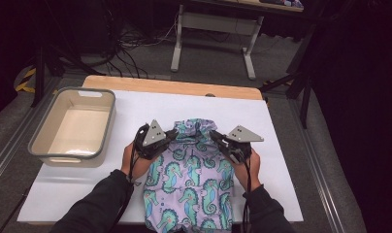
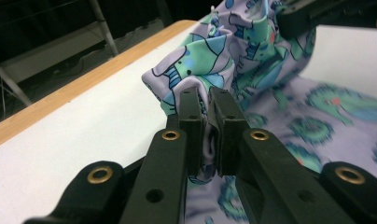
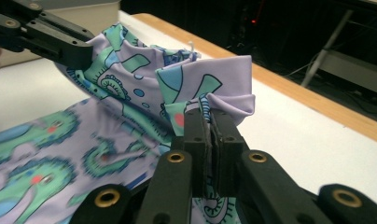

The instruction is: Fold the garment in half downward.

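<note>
**Trainee:** Why was the cloth (image 1: 191, 179) held that way?

**Instructor:** The cloth, a lilac fabric printed with seahorses, lay on the white table (image 1: 281, 145), its near end at the front edge. Its far edge was raised off the surface and bunched between the two claws. One grip sat at each end of that edge, which kept it level; judged from this, the person was folding the far edge toward the near side.

**Trainee:** How did the left claw (image 2: 206, 100) stand?

**Instructor:** Its jaws were pressed nearly together, pinching a fold of the cloth between the pads.

**Trainee:** And the right claw (image 3: 209, 122)?

**Instructor:** The same: nearly closed, with a gathered fold of cloth clamped between the pads.

**Trainee:** What was the tub (image 1: 70, 124) for?

**Instructor:** It stood empty at the left of the table, apart from the cloth. Probably it was there to receive the folded piece.
</note>
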`<state>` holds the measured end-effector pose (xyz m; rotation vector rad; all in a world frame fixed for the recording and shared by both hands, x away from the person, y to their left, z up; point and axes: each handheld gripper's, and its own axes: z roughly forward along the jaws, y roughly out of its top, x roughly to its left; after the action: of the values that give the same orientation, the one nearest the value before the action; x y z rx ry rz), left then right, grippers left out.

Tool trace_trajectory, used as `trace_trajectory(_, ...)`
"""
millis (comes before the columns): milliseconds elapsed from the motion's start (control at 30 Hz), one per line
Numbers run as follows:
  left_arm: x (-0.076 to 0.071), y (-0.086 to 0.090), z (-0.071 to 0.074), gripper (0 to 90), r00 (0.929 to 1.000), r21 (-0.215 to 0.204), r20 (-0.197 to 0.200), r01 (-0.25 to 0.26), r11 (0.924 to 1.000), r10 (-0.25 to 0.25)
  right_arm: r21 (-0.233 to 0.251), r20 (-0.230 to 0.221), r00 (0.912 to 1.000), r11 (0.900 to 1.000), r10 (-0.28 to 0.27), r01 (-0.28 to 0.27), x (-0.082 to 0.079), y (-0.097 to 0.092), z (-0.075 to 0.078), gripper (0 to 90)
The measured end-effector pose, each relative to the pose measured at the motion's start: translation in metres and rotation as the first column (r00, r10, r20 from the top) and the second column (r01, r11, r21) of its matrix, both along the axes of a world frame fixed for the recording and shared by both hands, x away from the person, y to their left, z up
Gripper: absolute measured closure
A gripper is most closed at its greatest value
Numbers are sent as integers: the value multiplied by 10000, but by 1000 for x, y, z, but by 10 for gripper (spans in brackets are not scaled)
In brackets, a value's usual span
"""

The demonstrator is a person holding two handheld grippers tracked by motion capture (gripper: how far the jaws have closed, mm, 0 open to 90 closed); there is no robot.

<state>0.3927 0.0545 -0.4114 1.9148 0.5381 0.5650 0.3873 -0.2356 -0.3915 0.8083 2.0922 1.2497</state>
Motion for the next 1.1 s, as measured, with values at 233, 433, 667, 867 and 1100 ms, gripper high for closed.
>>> trace_trajectory(233,-30,9,-8,841,9968,96,412,685,9976,-688,458,-176,9978,9969,645,-636,-30,-10,-11,865)
trace_trajectory(433,-58,14,-15,840,9912,706,644,1111,9913,-1157,377,-361,9929,9930,1134,-1121,-56,-20,-21,864)
trace_trajectory(667,-89,16,-24,840,9803,1581,919,1590,9745,-1748,17,-543,9872,9887,1500,-1502,-90,-28,-28,864)
trace_trajectory(867,-107,18,-33,839,9744,1952,547,2037,9594,-2180,-280,-733,9809,9827,1804,-1829,-115,-33,-35,859)
trace_trajectory(1100,-119,22,-39,838,9697,2005,216,2342,9513,-2433,-445,-1100,9718,9757,2087,-2146,-132,-36,-47,868)
